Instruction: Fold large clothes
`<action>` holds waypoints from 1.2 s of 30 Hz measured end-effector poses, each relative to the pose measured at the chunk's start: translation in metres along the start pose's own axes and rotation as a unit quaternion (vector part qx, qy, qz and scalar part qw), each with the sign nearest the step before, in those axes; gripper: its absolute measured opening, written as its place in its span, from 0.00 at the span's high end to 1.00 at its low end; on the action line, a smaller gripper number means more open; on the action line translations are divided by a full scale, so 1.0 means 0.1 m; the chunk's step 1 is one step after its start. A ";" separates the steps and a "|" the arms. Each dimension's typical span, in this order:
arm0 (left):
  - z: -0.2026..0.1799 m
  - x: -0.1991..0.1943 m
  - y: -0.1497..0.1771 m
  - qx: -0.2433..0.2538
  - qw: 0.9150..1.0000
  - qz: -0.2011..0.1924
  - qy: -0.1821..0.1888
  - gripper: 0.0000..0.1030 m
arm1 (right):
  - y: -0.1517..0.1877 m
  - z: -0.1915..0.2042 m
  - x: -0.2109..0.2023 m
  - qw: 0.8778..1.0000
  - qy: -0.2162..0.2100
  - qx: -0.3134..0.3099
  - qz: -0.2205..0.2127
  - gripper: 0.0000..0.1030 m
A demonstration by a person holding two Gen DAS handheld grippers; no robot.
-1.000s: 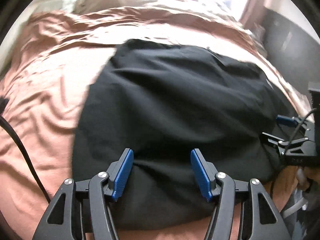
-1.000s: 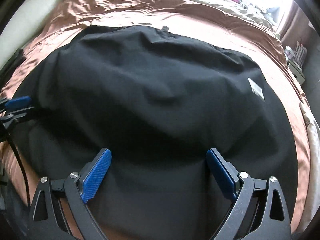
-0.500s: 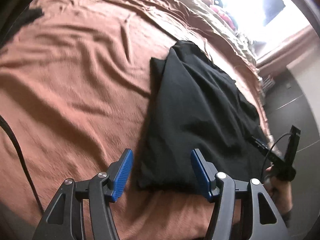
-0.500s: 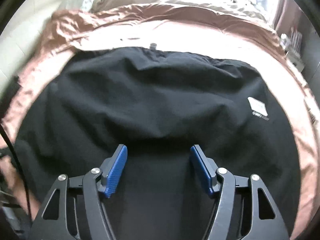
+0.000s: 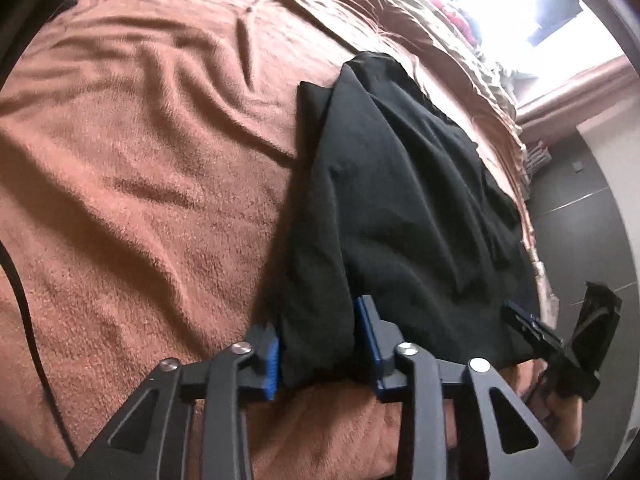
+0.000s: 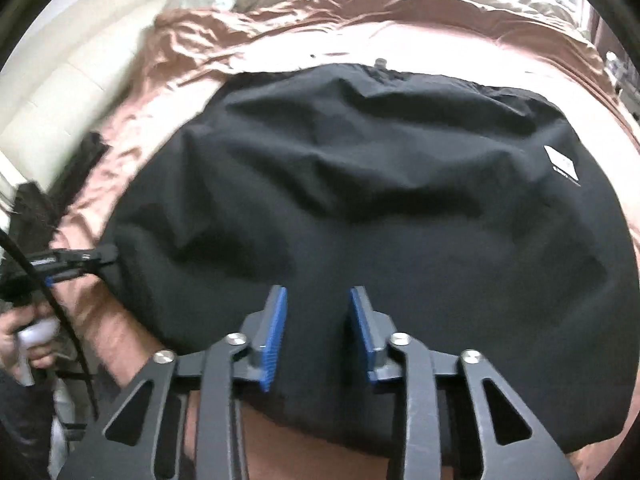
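A large black garment [image 5: 400, 200] lies spread on a bed with a brown blanket [image 5: 140, 160]. In the left wrist view my left gripper [image 5: 318, 344] has the garment's near corner bunched between its blue pads, jaws still closing. In the right wrist view the garment [image 6: 360, 180] fills the frame, with a white label [image 6: 562, 164] at its right. My right gripper [image 6: 318, 332] points down at the near hem, jaws closing on a ridge of the cloth. Each gripper shows in the other's view: the left gripper [image 6: 104, 256] at the garment's left corner, the right gripper [image 5: 520, 316] at its edge.
A person's hand [image 6: 32, 336] holds the left gripper's handle, and a black cable [image 5: 24, 300] runs beside it. A cream wall [image 6: 72, 60] borders the bed's left. Bright clutter [image 5: 452, 12] lies at the bed's far end. A dark floor [image 5: 580, 216] lies right of the bed.
My left gripper slid left to the garment's corner, rolled, and narrowed on it. My right gripper's jaws narrowed from wide open onto the near hem.
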State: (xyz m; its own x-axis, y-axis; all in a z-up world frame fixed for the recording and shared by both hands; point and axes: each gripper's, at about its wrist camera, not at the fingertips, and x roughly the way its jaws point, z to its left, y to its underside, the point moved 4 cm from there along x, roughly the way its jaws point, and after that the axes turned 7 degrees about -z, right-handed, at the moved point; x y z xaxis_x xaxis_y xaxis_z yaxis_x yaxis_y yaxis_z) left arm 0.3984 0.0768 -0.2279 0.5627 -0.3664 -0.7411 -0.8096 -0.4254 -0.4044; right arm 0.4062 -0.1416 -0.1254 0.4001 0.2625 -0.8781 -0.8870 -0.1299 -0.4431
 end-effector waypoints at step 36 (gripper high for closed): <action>0.02 -0.11 0.00 -0.023 0.999 -0.026 0.022 0.84 | -1.14 -0.19 0.82 0.996 0.048 0.069 -0.040 0.81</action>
State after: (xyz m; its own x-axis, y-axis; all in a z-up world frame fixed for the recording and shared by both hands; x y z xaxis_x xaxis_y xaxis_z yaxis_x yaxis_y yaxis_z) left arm 0.3923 0.0823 -0.2206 0.6117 -0.3774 -0.6953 -0.7707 -0.4824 -0.4163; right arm 0.5443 -0.1232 -0.1499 0.4845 0.1741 -0.8573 -0.8723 0.0228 -0.4884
